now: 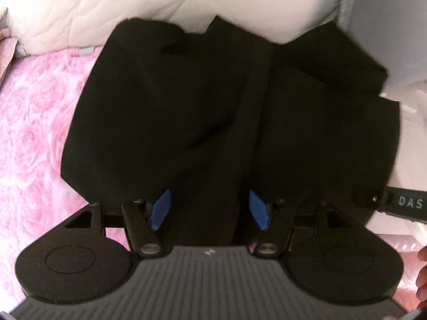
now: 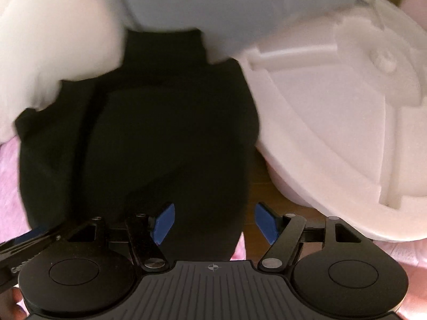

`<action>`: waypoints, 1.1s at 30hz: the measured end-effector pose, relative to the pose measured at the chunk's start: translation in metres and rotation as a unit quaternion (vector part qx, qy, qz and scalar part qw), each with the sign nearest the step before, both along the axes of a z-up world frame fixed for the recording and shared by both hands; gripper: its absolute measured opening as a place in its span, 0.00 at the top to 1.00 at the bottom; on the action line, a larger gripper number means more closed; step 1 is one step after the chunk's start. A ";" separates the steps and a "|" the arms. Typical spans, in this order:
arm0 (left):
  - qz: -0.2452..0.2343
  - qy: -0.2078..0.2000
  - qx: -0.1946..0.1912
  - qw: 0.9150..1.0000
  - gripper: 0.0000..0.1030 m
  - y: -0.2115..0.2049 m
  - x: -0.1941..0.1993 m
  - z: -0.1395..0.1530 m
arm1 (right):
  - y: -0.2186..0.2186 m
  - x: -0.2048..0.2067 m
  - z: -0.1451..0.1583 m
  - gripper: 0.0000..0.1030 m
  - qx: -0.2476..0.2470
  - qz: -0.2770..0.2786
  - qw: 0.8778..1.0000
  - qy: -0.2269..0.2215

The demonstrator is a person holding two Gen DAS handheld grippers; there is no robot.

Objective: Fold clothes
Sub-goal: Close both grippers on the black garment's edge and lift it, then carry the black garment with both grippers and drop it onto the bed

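Claws spread over black garment (image 1: 213, 122): left claw (image 1: 210, 209) above pink rose blanket (image 1: 34, 122), right claw (image 2: 214, 222) beside white foam piece (image 2: 333, 133).

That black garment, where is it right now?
The black garment fills the middle of both wrist views, lying on the pink blanket, beside the white foam piece.

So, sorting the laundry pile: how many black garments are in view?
1: the black garment lies on the pink blanket ahead of both open grippers, beside the white foam piece. Folds may hide more.
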State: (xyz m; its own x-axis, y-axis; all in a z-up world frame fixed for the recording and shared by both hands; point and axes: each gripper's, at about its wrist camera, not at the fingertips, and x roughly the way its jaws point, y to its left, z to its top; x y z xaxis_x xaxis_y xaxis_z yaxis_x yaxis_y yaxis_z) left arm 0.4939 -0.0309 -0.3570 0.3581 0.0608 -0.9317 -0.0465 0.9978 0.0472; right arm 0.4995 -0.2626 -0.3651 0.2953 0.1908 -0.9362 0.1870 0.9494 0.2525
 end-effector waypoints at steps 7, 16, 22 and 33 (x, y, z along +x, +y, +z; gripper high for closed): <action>0.004 -0.002 -0.029 1.000 0.47 0.011 0.007 -0.026 | -0.003 0.009 -0.024 0.29 0.051 -0.018 0.998 -0.016; 0.024 -0.072 -0.067 0.995 0.99 0.040 -0.028 0.041 | 0.031 -0.020 0.058 0.98 -0.002 0.127 0.982 -0.142; 0.087 -0.161 -0.052 0.982 0.99 0.096 -0.103 0.123 | 0.061 -0.068 0.148 0.99 0.033 0.241 0.940 -0.239; 0.204 -0.324 -0.045 0.923 0.99 0.182 -0.303 0.286 | 0.149 -0.205 0.294 0.99 0.180 0.382 0.820 -0.385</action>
State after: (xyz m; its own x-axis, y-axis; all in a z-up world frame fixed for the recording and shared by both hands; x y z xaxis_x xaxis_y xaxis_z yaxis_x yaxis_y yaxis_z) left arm 0.1906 0.1509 -0.0713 0.8055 0.2470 -0.5386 -0.4094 0.8891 -0.2046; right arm 0.2940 -0.1141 -0.0712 0.4383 0.8191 -0.3701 -0.7751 0.5530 0.3057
